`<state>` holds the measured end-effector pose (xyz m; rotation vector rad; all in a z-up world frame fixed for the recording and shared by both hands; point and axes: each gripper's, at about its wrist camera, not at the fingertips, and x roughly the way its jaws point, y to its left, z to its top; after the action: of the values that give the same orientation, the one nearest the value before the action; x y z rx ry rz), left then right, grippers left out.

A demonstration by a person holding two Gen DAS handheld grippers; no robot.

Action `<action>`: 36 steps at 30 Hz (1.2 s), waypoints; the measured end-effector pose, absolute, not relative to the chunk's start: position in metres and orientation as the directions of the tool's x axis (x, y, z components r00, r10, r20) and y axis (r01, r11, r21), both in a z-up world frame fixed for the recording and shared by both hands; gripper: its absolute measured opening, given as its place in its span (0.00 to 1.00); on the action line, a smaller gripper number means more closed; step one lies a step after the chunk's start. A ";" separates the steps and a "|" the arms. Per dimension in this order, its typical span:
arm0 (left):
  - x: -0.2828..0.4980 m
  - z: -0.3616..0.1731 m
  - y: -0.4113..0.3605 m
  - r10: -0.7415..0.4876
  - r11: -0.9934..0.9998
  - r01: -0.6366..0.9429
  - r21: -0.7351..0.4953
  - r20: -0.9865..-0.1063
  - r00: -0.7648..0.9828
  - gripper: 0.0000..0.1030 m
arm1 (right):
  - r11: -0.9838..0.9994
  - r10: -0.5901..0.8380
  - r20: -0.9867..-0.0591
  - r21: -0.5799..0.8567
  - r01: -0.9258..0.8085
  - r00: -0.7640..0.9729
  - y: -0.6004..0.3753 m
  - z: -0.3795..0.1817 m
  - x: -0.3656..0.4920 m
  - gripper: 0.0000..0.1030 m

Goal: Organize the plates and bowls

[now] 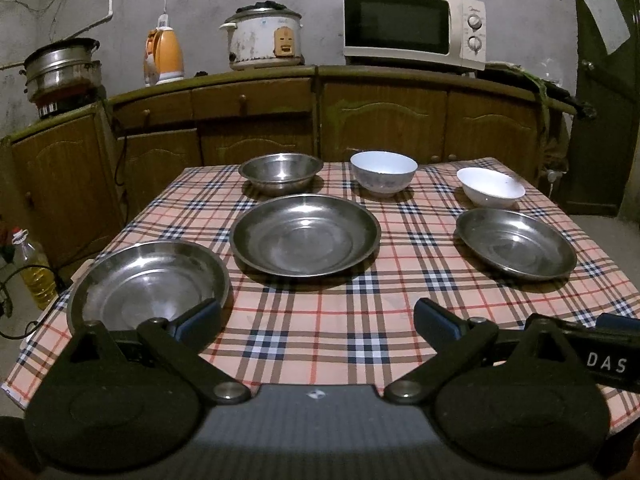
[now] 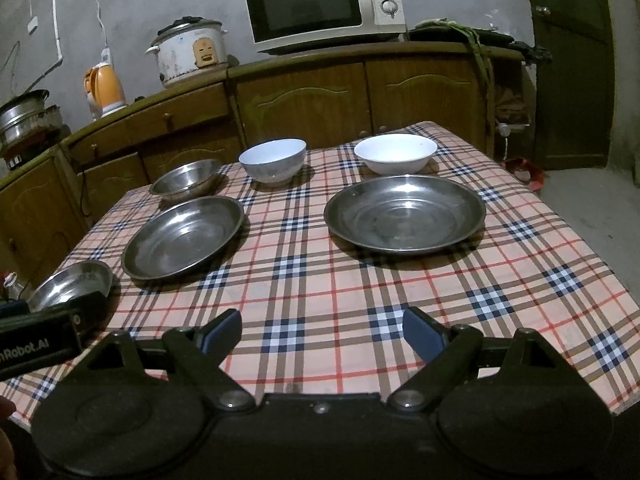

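Six dishes sit on the plaid-clothed surface point(image 1: 320, 320) in front of me. Along the far edge stand a small steel bowl point(image 1: 281, 172), a white bowl with a faint pattern point(image 1: 383, 175) and a plain white bowl point(image 1: 490, 187), each apart from the others. Nearer to me lie three steel plates: the centre plate point(image 1: 305, 234) just in front of the steel bowl, the right-hand plate point(image 1: 516, 243) just in front of the plain white bowl, and the near-left plate point(image 1: 148, 284) at the surface's left edge.

My left gripper point(image 1: 318, 316) hovers over the near edge with its jaws spread wide and nothing between them; its left finger overlaps the rim of the near-left plate in view, though I cannot tell if it touches. My right gripper point(image 2: 322, 330) is likewise wide apart and empty, above bare cloth.
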<state>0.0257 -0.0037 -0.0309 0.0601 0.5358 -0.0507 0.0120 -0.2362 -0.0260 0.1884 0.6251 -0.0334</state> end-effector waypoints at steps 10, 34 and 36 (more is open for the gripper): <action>0.031 -0.034 -0.001 -0.035 0.997 0.064 0.039 -0.521 0.853 1.00 | 0.984 0.024 -0.597 0.157 0.087 0.802 -0.234 -0.030 0.018 1.00; 0.056 -0.045 0.013 -0.012 0.999 0.035 0.030 -0.552 0.834 1.00 | 0.994 0.038 -0.606 0.108 0.035 0.794 -0.214 -0.040 0.042 1.00; 0.059 -0.046 0.015 -0.011 0.999 0.033 0.028 -0.555 0.832 1.00 | 0.994 0.044 -0.606 0.110 0.029 0.794 -0.213 -0.041 0.045 1.00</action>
<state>0.0591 0.0149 -0.0464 0.0373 0.5886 -0.0233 0.0452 -0.2126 -0.0409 0.1155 0.6535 0.0079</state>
